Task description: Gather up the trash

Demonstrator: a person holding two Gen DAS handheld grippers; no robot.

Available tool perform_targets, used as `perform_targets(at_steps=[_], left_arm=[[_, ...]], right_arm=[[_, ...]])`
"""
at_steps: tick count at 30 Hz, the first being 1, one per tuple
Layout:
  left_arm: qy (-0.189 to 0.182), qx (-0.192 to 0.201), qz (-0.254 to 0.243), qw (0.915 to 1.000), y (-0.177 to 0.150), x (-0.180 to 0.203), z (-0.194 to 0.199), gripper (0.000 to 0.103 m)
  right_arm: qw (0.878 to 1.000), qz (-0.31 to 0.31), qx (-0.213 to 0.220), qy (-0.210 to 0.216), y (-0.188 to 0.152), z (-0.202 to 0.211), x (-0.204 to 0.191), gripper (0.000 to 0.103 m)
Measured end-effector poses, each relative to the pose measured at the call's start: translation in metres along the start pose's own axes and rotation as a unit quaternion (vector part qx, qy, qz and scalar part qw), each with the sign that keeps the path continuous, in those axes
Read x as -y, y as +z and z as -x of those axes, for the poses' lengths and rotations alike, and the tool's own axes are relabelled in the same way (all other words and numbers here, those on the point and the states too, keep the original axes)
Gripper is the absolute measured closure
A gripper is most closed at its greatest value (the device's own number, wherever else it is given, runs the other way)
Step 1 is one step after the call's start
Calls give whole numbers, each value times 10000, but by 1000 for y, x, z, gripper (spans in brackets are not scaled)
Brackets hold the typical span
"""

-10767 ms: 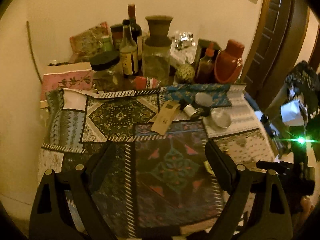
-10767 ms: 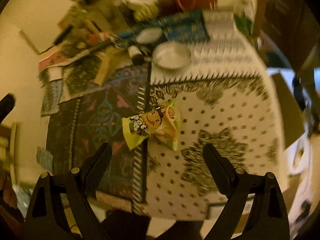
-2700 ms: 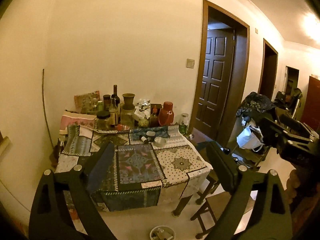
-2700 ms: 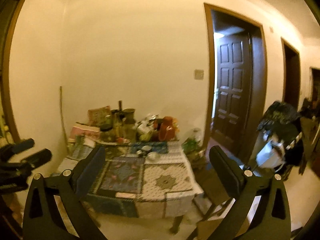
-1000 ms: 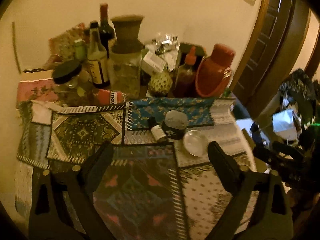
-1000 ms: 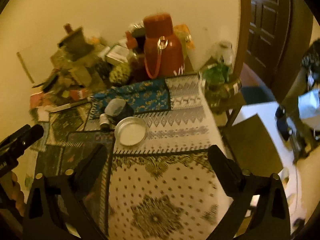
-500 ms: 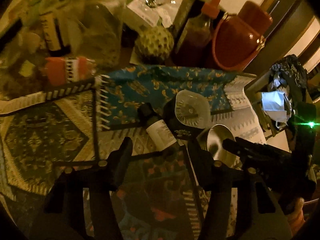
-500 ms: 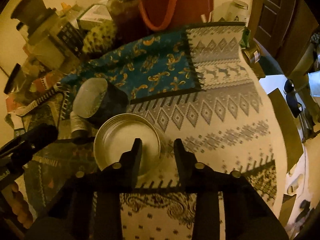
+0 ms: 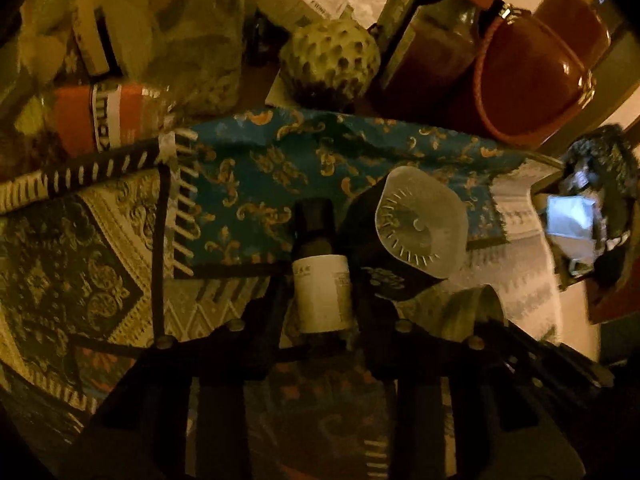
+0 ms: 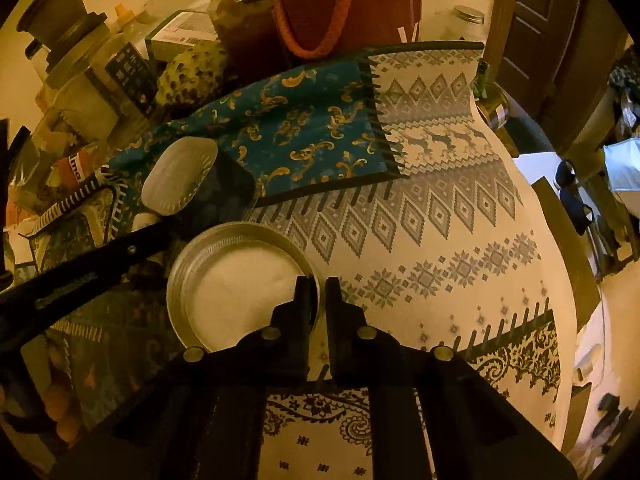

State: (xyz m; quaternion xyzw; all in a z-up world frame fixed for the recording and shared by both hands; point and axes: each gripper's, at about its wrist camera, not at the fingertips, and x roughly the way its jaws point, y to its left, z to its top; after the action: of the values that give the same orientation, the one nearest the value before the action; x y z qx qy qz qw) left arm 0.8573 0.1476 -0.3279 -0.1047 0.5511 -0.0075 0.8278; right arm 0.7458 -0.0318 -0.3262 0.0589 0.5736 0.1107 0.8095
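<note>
A small dark bottle with a white label (image 9: pixel 322 292) lies on the patterned table cloth. My left gripper (image 9: pixel 320 284) is shut on it, one finger on each side of its body. A round metal lid (image 10: pixel 240 284) lies rim up on the cloth. My right gripper (image 10: pixel 319 286) is shut on the lid's right rim, one finger inside and one outside. A dark cup lying on its side with a pale base (image 9: pixel 420 228) rests right of the bottle; it also shows in the right wrist view (image 10: pixel 188 178). The left gripper's finger (image 10: pixel 100 260) shows at the left in the right wrist view.
Behind stand a red jug (image 9: pixel 536 76), a sauce bottle (image 9: pixel 436 40), a custard apple (image 9: pixel 330 60), glass jars (image 9: pixel 192 32) and an orange tube (image 9: pixel 104 116). The table's right edge (image 10: pixel 560 280) drops to the floor, with a stool and a door beyond.
Both grippers moved down to the table and closed: the left around the small bottle, the right on the metal lid's rim. Earlier the snack wrapper and paper tag were on the table.
</note>
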Motion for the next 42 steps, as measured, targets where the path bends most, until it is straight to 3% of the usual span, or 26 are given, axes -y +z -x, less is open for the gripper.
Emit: perform_targets(at_steps=[4, 9, 13, 20, 26, 34, 38, 42], left_arm=[[241, 192, -239, 9992, -2, 10, -5, 75], [120, 35, -188, 9997, -5, 6, 2, 75], [-7, 201, -91, 9998, -15, -2, 32, 76], [-131, 846, 2, 9963, -31, 7, 109, 76], [-209, 1613, 154, 9866, -55, 35, 186, 76], [-222, 2530, 278, 9668, -117, 79, 282, 76], [-95, 2819, 323, 9589, -148, 93, 316, 76], [84, 2829, 370, 9584, -171, 96, 330, 76]], right_arm=[[10000, 57, 62, 40, 0, 12, 1, 98], [9997, 71, 213, 67, -2, 32, 6, 99], [9995, 20, 294, 108, -3, 46, 12, 99], [9978, 37, 632, 203, -6, 90, 26, 99], [9921, 237, 1163, 395, -17, 150, 40, 99], [9752, 779, 1959, 677, -40, 230, 49, 99], [9694, 1085, 2038, 833, -50, 245, 44, 99], [9737, 1256, 1642, 954, -59, 226, 35, 99]])
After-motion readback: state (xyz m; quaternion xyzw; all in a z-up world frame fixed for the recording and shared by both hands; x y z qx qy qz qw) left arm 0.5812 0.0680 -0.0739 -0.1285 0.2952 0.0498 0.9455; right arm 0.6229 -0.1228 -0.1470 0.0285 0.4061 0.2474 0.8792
